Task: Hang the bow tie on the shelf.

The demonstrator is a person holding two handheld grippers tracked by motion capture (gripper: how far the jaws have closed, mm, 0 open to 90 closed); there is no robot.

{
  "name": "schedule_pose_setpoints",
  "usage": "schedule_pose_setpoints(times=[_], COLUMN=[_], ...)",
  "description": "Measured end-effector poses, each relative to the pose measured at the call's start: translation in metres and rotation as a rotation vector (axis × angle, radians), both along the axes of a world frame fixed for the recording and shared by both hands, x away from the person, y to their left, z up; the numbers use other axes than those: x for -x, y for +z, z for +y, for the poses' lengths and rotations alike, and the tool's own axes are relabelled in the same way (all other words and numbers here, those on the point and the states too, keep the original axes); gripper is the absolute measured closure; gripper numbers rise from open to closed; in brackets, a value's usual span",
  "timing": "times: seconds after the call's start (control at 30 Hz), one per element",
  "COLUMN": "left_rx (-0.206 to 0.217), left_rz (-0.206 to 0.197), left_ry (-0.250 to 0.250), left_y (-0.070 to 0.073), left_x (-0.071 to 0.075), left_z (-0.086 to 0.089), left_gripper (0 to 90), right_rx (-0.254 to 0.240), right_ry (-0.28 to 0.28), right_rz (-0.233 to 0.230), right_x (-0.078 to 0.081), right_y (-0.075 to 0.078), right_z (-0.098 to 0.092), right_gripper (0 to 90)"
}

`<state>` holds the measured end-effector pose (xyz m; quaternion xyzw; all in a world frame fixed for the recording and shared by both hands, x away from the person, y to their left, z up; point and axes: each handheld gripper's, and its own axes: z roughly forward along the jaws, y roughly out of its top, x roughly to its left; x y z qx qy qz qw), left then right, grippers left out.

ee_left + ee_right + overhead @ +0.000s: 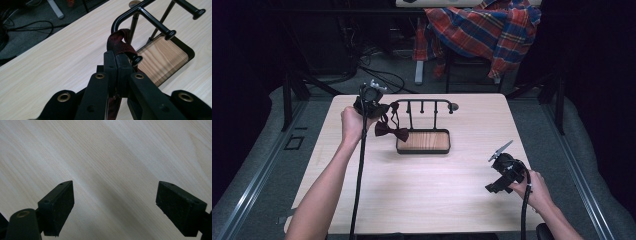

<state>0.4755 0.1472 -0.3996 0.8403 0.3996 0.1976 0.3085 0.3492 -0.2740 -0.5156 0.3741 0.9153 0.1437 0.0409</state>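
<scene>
A dark red bow tie (391,132) hangs by its strap (120,40) at the left end of a black peg rack (422,102) that stands on a wooden tray base (423,141). My left gripper (379,106) is shut on the strap, just left of the rack's curved corner. In the left gripper view its jaws (116,56) pinch the strap loop beside a peg (136,59), with the rack's bar (142,11) rising behind. My right gripper (495,187) hovers open over bare table at the front right, its pads (60,202) wide apart with nothing between them.
The light wooden table (437,190) has bare room in front of the tray. A plaid shirt (484,25) is draped over a chair beyond the far edge. Cables (377,75) lie on the floor behind the table.
</scene>
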Motion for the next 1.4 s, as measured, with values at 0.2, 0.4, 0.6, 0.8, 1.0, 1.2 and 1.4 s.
schedule_pose_setpoints(times=[0.2, 0.4, 0.6, 0.8, 1.0, 1.2, 1.4], left_rx=[-0.007, -0.022, -0.018, -0.022, -0.027, -0.044, -0.056], left_rz=[0.009, 0.006, 0.009, 0.013, 0.016, 0.030, 0.043], left_ry=[0.004, 0.016, 0.027, 0.029, 0.022, 0.015, 0.016], left_y=[-0.004, -0.007, -0.010, -0.012, -0.016, -0.019, -0.028], left_x=[-0.005, -0.008, -0.010, -0.013, -0.015, -0.016, -0.016], left_z=[0.000, 0.000, 0.002, -0.001, -0.005, -0.006, -0.003], left_gripper=[88.7, 88.6, 88.4, 88.0, 85.9, 83.5, 76.6], right_rx=[-0.015, -0.016, 0.008, -0.012, -0.009, -0.013, -0.015], right_ry=[-0.011, -0.012, 0.007, 0.005, -0.003, -0.013, -0.018], right_rz=[0.002, 0.004, 0.007, 0.005, 0.006, 0.000, 0.008], right_x=[0.000, 0.002, 0.002, 0.007, 0.012, 0.015, 0.015], right_y=[-0.002, -0.001, 0.001, 0.001, 0.002, 0.003, 0.001], right_z=[0.001, -0.001, -0.001, -0.002, -0.005, -0.008, -0.006], right_gripper=[14.6, 14.6, 14.6, 14.6, 14.6, 14.6, 14.5])
